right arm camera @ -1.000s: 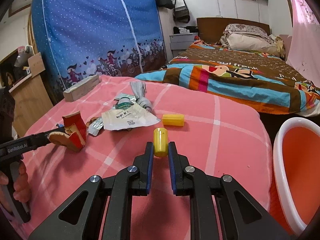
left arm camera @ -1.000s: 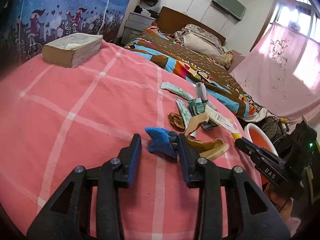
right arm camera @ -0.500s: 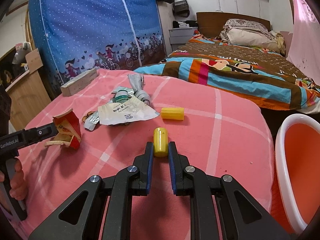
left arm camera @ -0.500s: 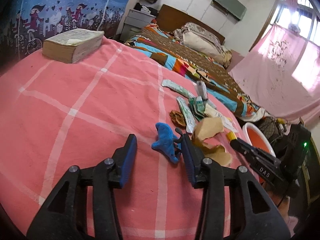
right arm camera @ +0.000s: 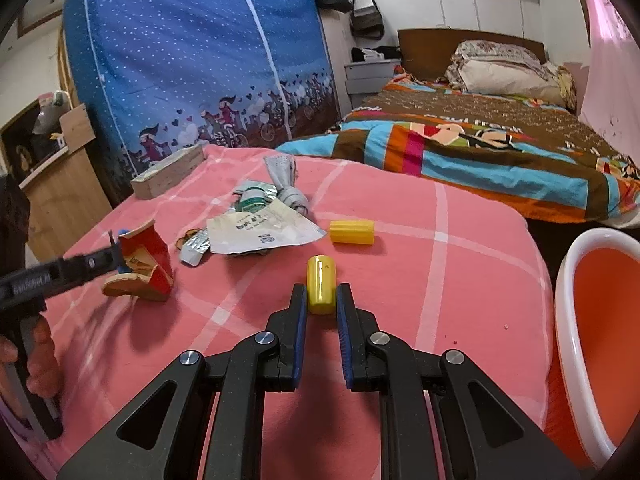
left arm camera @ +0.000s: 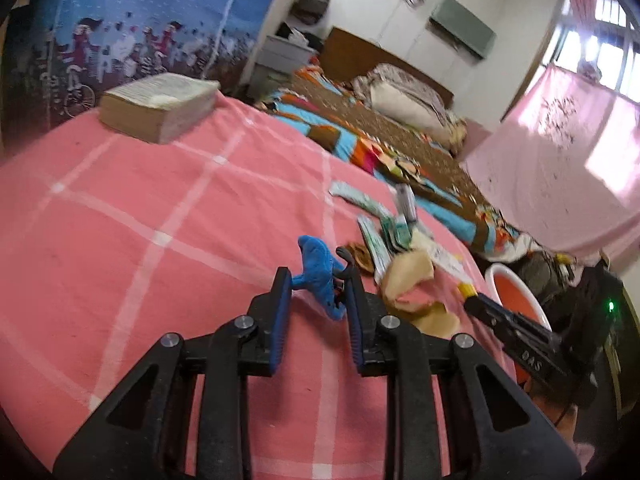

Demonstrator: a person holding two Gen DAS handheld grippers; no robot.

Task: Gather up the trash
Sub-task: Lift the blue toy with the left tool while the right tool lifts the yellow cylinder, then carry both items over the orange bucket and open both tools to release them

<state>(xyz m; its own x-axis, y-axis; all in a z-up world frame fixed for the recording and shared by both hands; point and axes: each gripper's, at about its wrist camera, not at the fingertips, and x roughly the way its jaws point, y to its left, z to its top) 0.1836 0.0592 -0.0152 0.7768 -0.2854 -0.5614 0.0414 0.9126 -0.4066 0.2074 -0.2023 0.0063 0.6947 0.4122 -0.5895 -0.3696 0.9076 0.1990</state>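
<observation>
My left gripper (left arm camera: 318, 282) sits low over the pink checked bedspread (left arm camera: 160, 208). Its jaws are closing on a crumpled blue scrap (left arm camera: 318, 268), which reaches both pads. A torn red and tan carton (left arm camera: 412, 280) lies just right of it, also seen as the carton (right arm camera: 146, 258) in the right wrist view. My right gripper (right arm camera: 322, 292) is shut on a yellow cylinder (right arm camera: 320, 284), held just above the spread. A yellow ribbed cap (right arm camera: 352, 237), a white wrapper (right arm camera: 260, 232) and smaller wrappers lie beyond.
An orange basin with a white rim (right arm camera: 568, 264) stands off the bed's right edge, also visible as the basin (left arm camera: 516, 284). A thick book (left arm camera: 160, 104) lies at the far corner. A second bed with a striped blanket (right arm camera: 480, 152) is behind.
The left jaws have narrowed around the blue scrap, which was beside the right finger before and is now between both. The right gripper and its yellow cylinder have stayed put.
</observation>
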